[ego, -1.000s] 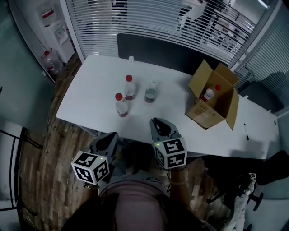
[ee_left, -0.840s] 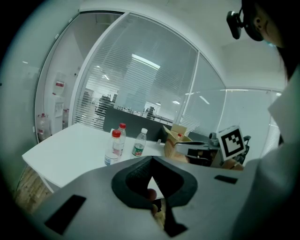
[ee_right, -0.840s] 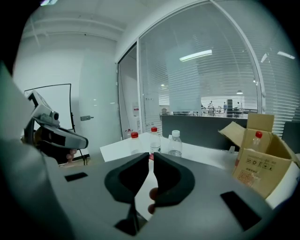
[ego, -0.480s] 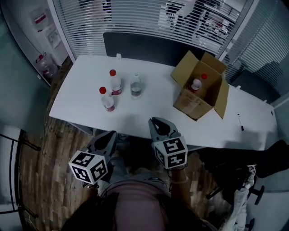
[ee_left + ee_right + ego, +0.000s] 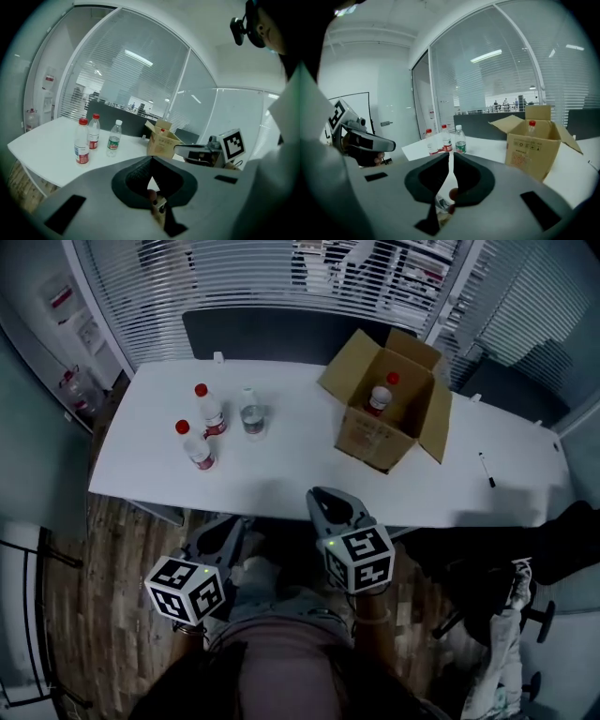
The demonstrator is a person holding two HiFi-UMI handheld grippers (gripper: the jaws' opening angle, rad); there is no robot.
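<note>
Nothing is held by either gripper. In the left gripper view, the jaws of the left gripper (image 5: 151, 159) are seen pressed together with nothing between them. In the right gripper view, the jaws of the right gripper (image 5: 450, 157) are drawn in until only a thin slit is left, and no object is caught in it. In the head view, both are held at the lower middle of the frame, short of the near edge of the white table (image 5: 300, 486): the left gripper (image 5: 228, 531) to the left, the right gripper (image 5: 328, 500) beside it. One cube with black-and-white square markers is carried on each.

Four bottles are counted. Three stand upright on the table, left of centre in the upper half of the frame, and are the things nearest the grippers, though well apart from them. These are a red-capped bottle (image 5: 192, 446) with a red label, a second red-capped bottle (image 5: 208, 413) with a red label just behind it, and a white-capped bottle (image 5: 250, 413) with a green label to their right. The fourth bottle (image 5: 379, 399), red-capped, is seen inside the one open cardboard box (image 5: 370, 444) at the upper right of centre. Dark print is seen on the box front in the right gripper view, but neither it nor the bottle labels can be read. One pen (image 5: 486, 470) lies on the table at the right.
</note>
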